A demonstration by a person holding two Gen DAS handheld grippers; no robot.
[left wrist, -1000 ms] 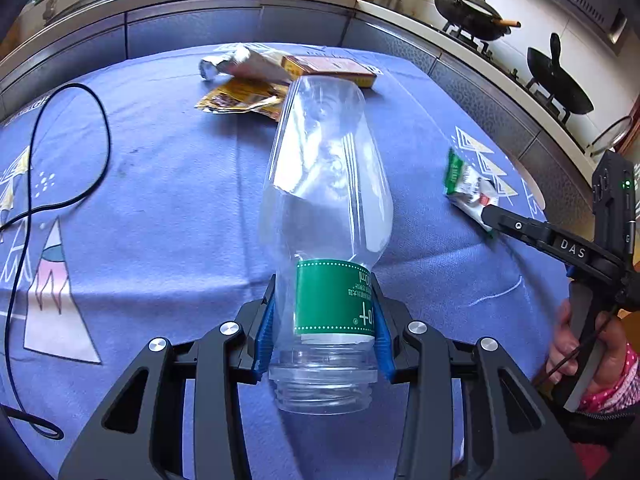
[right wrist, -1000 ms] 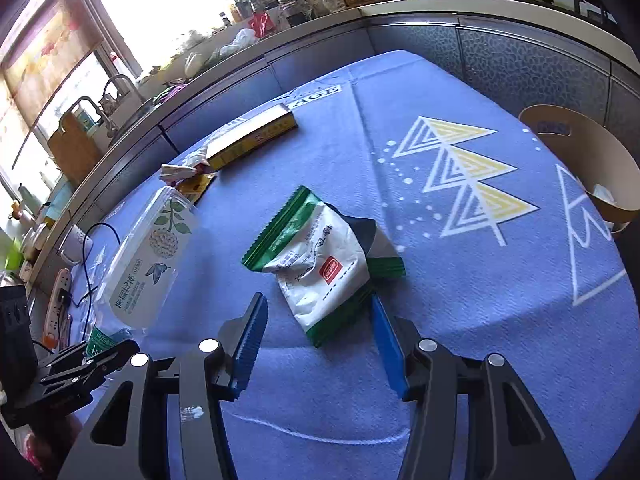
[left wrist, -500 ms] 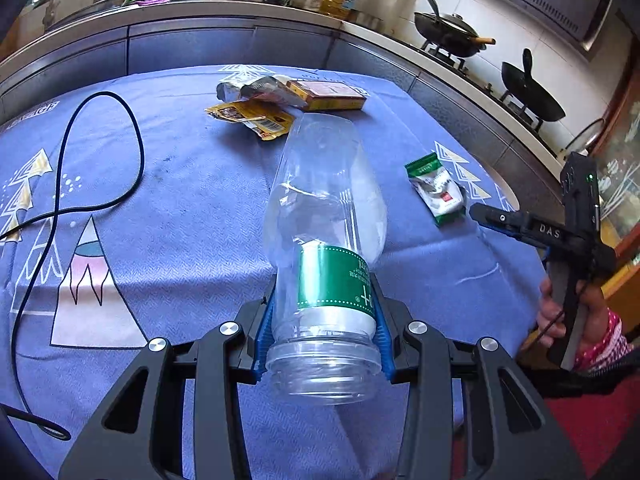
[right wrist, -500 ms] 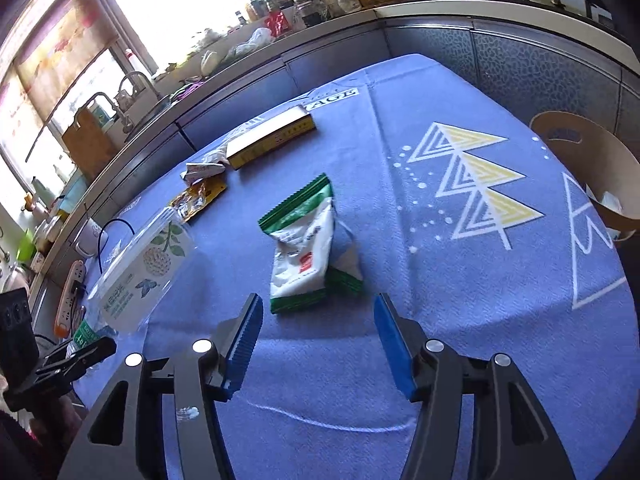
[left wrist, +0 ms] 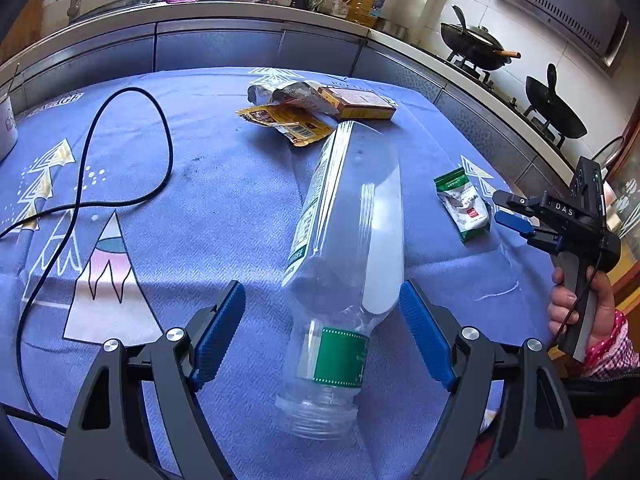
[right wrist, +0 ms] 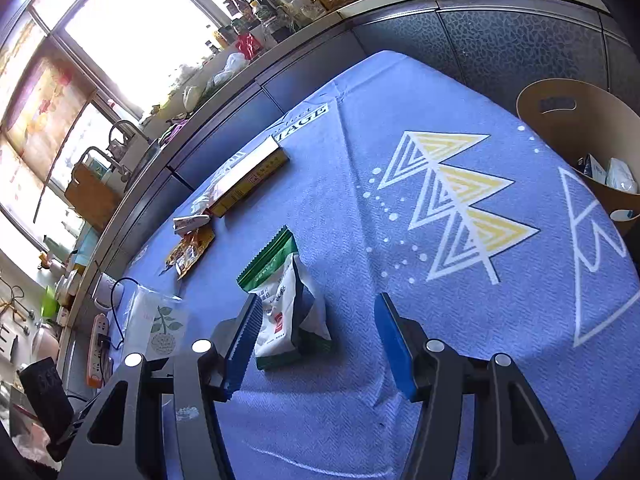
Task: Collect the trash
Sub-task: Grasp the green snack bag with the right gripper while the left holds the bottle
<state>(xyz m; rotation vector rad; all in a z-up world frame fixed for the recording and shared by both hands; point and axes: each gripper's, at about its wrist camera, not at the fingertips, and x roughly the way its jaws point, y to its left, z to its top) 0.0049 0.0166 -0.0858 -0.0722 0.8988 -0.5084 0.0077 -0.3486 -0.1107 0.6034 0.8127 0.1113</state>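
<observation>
Since the earlier frame we have let go of the bottle: left gripper [left wrist: 322, 330] now spread wide, clear plastic bottle [left wrist: 346, 248] lying loose between its fingers on the blue tablecloth [left wrist: 200, 200].
Left view: the bottle may roll tableward; "DAS" reads on the right gripper [left wrist: 516, 216]. Right view: our right gripper [right wrist: 316, 344] gapes around the green-and-white snack packet [right wrist: 286, 308], which could slip flat; "TAGE" shows on the cloth, brown bin [right wrist: 580, 136] well apart.

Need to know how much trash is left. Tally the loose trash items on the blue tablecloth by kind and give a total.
Clear plastic bottle: 1
Green-and-white snack bag: 1
Yellow wrapper: 1
Crumpled silver wrapper: 1
Yellow cardboard box: 1
Total: 5
</observation>
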